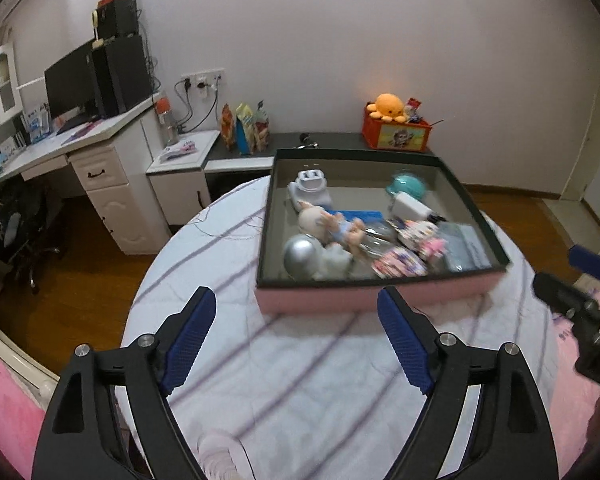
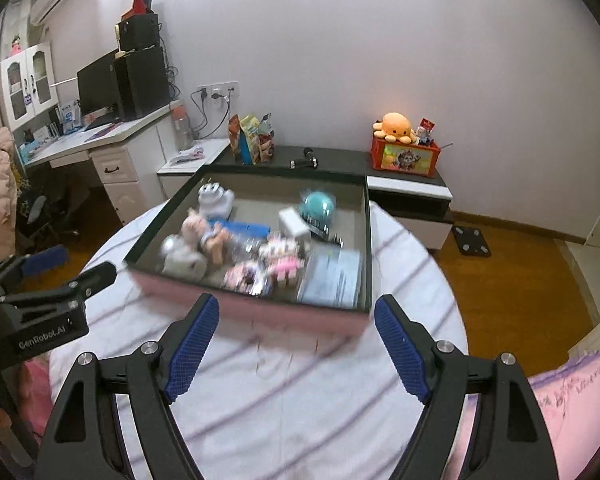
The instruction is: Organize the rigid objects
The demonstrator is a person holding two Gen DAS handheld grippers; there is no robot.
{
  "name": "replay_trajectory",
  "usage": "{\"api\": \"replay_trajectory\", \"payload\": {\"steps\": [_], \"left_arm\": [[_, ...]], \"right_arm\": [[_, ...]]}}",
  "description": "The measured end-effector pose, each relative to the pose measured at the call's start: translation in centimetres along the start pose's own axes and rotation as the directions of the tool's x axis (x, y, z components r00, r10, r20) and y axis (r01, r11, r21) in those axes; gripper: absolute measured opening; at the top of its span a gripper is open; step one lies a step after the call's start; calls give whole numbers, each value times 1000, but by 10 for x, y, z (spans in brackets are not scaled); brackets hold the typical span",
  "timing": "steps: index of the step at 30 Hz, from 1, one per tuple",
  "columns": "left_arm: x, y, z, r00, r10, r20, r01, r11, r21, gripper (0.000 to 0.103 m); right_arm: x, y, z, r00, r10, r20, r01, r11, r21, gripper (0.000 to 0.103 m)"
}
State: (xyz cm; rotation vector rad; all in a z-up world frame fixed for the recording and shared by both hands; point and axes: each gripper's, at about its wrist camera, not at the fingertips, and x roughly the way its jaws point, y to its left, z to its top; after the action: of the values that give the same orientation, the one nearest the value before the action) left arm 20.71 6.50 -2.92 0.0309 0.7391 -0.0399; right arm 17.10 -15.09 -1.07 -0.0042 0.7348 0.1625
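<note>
Your left gripper (image 1: 296, 300) hangs with its jaws spread wide and nothing between them, and your right gripper (image 2: 296, 308) is spread the same way, also empty. The pink box (image 1: 364, 296) sits just ahead of both sets of fingers on the striped cloth (image 1: 300, 380), slightly right of your left tool, crowded with a doll (image 1: 328, 224), a silver ball (image 1: 302, 256) and a teal ball (image 1: 406, 188).

Dim warm indoor light, motion-blurred centre, fisheye-bent dark corners.
</note>
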Motion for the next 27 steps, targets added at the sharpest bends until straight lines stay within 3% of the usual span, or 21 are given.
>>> {"api": "replay_trajectory", "payload": {"steps": [7,11,17,21,25,27], "left_arm": [[-63,-21,-31,993,-20,117,17,1000,23,95],[-101,-31,-52,969,-18,245,11,1000,29,99],[-144,-47,-72,899,6,439,-34,998,57,103],[-156,-50,-79,868,41,495,-73,996,45,103],[-171,-46,-94,795,101,599,-108,994,-23,103],[-174,-46,-97,786,90,612,-99,995,-20,103]], "right_arm": [[-60,-3,-42,991,-83,103,82,997,13,82],[-97,-7,-60,976,-71,206,67,997,26,82],[-133,-8,-76,930,-107,351,100,994,39,82],[-152,-5,-86,873,-165,459,154,986,61,82],[-165,-4,-95,822,-200,532,192,979,72,82],[-165,-4,-98,817,-206,538,199,977,71,82]]}}
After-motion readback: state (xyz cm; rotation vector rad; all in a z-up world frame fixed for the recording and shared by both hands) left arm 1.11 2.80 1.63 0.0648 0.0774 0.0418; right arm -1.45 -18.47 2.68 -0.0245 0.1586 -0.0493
